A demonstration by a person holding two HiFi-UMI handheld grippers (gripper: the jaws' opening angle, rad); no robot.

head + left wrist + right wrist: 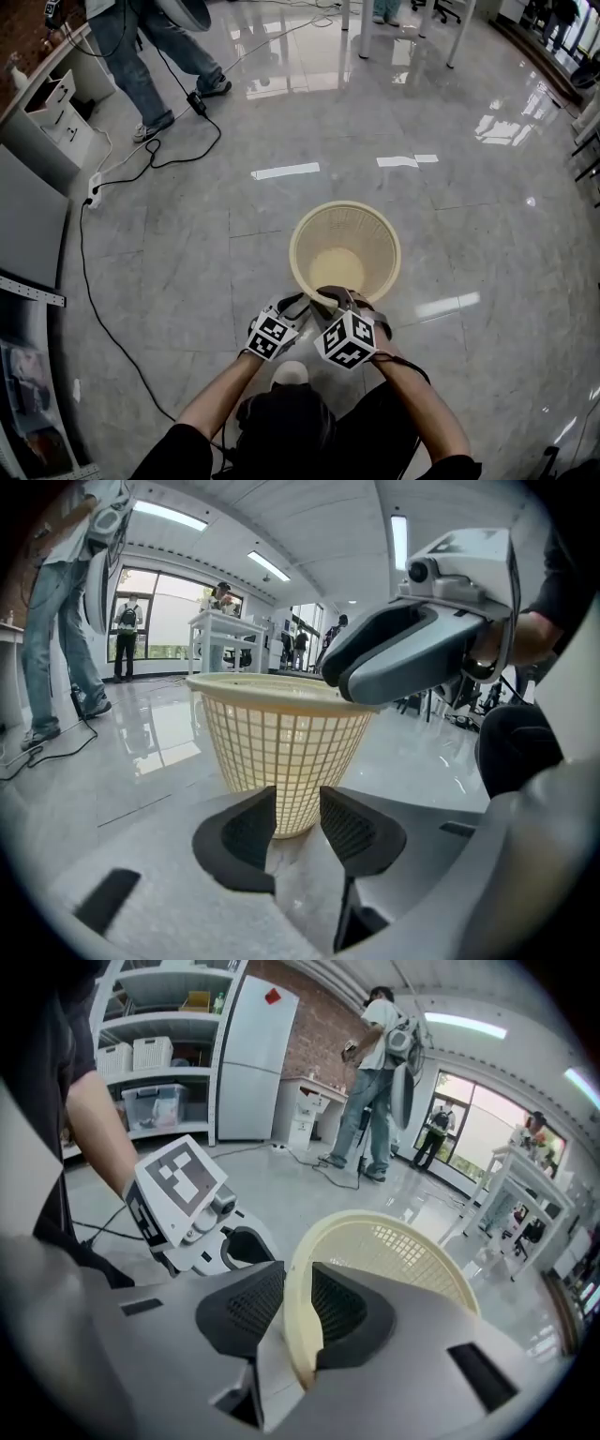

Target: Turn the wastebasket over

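Note:
A cream mesh wastebasket (345, 251) stands upright on the grey floor, mouth up. Its near rim (302, 1321) sits between the pads of my right gripper (298, 1305), which touch it on both sides. In the head view that right gripper (339, 296) reaches over the basket's near edge. My left gripper (298, 822) is open and low beside the basket, with nothing between its fingers; the basket's lower wall (281, 761) shows beyond the gap. The left gripper (302, 304) sits just left of the right one, and the right gripper's body (412, 653) hangs over the rim.
A person (155, 56) stands at the far left by a black cable (112, 328) and a power strip (93, 190). Grey cabinets (37, 216) line the left side. White table legs (457, 33) stand at the back. Two white tape strips (285, 171) lie beyond the basket.

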